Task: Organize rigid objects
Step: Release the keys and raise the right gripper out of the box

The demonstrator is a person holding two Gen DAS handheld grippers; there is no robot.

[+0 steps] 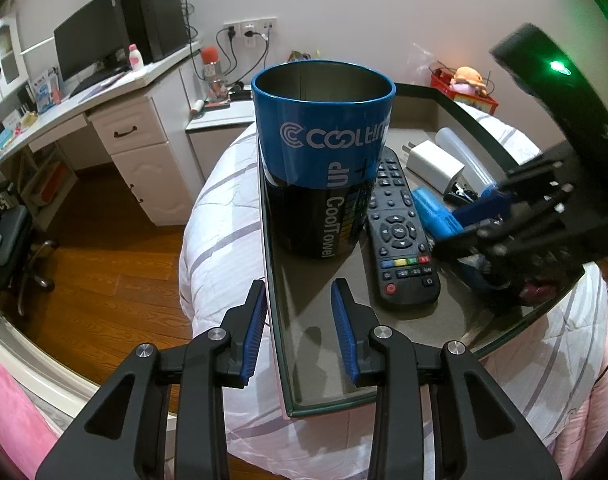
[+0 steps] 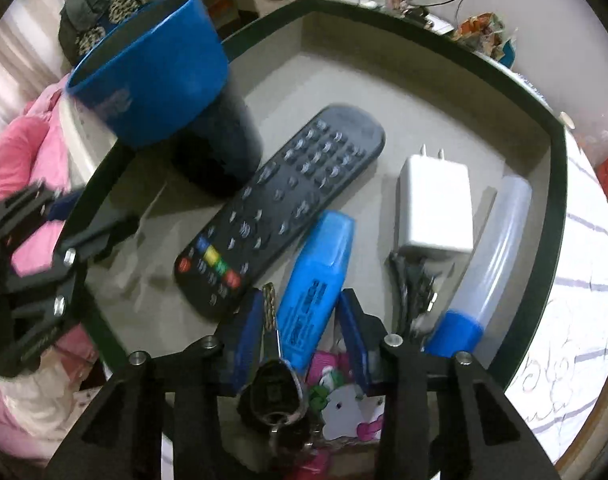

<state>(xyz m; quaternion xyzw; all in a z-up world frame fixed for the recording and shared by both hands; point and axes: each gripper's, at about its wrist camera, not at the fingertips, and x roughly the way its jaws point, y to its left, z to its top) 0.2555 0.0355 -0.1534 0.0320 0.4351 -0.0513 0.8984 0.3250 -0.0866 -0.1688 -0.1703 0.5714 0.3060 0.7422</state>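
- the glass tray (image 1: 288, 360) sits on a striped white bedspread (image 1: 220, 216), and all the task stuff is on it
- the blue and black tin can (image 1: 323, 152) stands upright and open-topped at about 12 o'clock in the left wrist view, near the tray's left edge
- the black remote (image 1: 399, 232) lies flat just to the can's right, around 2 o'clock from the left gripper (image 1: 300, 320)
- the left gripper hangs over the tray's left edge, one jaw outside the rim and one over the glass; the jaws are partly parted with nothing between them, so it isn't holding anything
- in the right wrist view the blue highlighter (image 2: 315, 276) lies between remote and white charger (image 2: 435, 204), its near end sitting between the jaws of the right gripper (image 2: 302, 320)
- the right gripper's jaws stand partly parted around that end, and a key (image 2: 270, 320) lies against the left pad; can't tell if the pads actually press on the highlighter
- a frosted tube with a blue cap (image 2: 487, 264) lies at 3 o'clock of the charger, near the tray's right rim
- some black clips (image 2: 415, 284) sit just below the charger
- a white desk (image 1: 116, 120) with a monitor (image 1: 88, 44) is off at 10 o'clock in the left wrist view
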